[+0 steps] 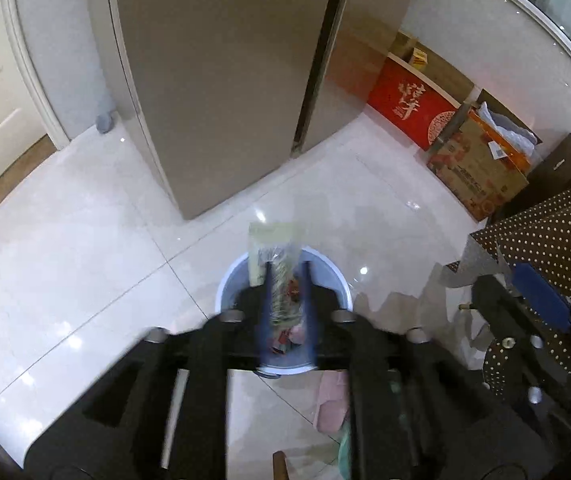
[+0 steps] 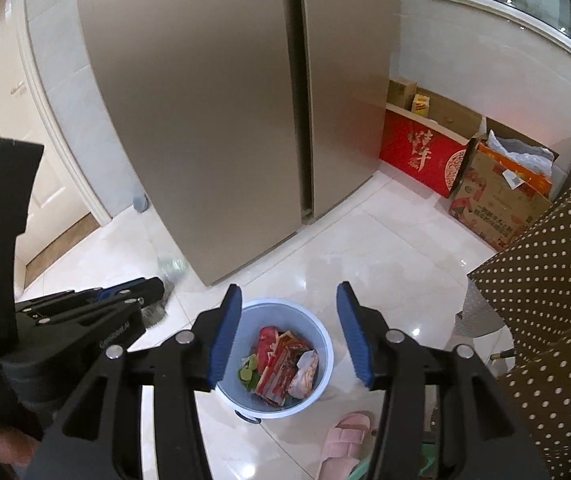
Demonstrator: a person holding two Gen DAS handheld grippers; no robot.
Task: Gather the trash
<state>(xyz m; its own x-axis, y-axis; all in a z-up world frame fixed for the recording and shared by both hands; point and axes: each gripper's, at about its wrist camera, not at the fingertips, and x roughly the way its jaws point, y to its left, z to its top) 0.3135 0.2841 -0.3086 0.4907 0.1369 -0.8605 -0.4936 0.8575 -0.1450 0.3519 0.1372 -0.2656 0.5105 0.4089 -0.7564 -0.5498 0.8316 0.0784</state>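
Our left gripper (image 1: 285, 280) has its fingers closed on a clear wrapper (image 1: 275, 256) above the bin (image 1: 225, 284); our right gripper (image 2: 289, 332) hangs open and empty over the same bin. The wrapper's top juts past the far rim, so we judge a release here could flutter it onto the floor (image 1: 85, 260).
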